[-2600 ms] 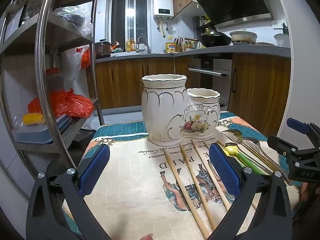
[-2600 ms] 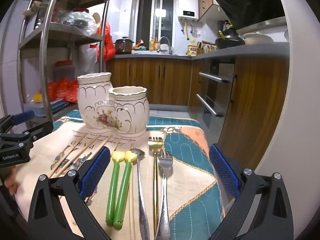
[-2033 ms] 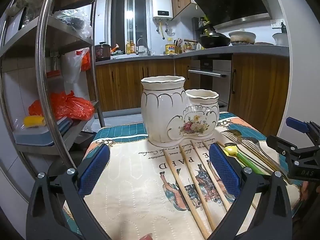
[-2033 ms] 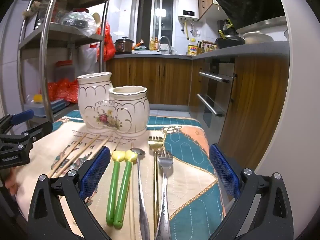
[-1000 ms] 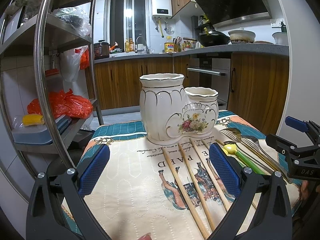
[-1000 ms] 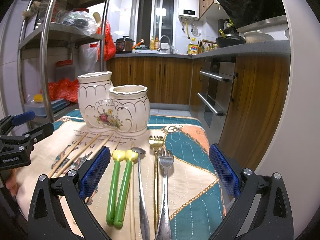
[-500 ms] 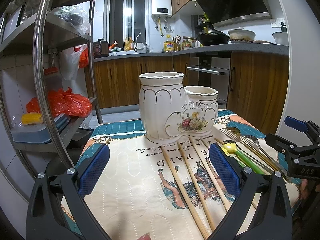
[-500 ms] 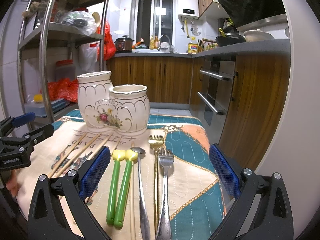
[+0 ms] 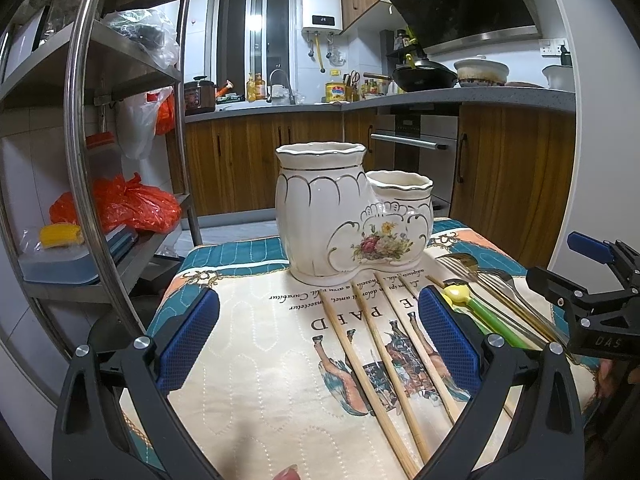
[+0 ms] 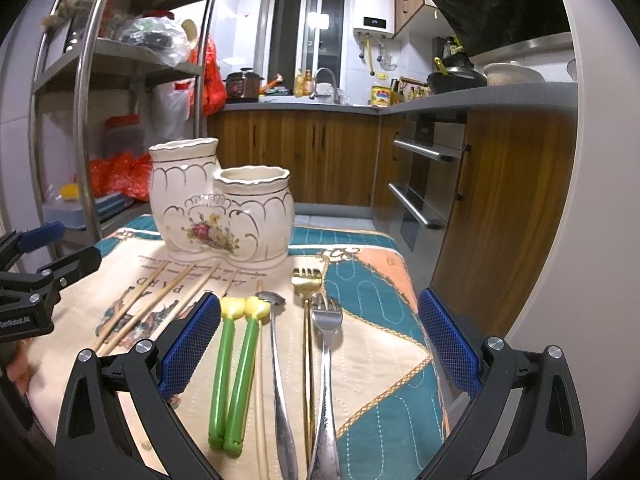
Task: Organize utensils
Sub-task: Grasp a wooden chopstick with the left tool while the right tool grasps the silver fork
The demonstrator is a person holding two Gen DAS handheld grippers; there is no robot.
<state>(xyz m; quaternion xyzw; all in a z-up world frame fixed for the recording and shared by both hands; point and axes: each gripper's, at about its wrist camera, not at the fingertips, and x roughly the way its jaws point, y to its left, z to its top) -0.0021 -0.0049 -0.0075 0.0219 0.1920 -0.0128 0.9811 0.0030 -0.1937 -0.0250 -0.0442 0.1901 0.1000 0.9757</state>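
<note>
Lying flat by ceramic holder (image 10: 224, 216): utensils (image 10: 276, 344) (chopsticks, forks); both tongs (image 9: 316, 336) (image 10: 316, 336) released.

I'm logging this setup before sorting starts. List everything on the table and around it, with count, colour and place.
holder: one, cream with gold trim and flowers, two joined cups, back of the cloth.
cloth: one, teal, peach and cream, covering the table.
chopsticks: at least four, bare wood, flat in front of the holder.
green sticks: two, green with yellow tips, side by side.
spoon: one, silver, beside the green sticks.
forks: two, one gold, one silver, right of the spoon.
rack: one, steel, left, holding bags.
left gripper: black, blue pads, open.
right gripper: same, open.
</note>
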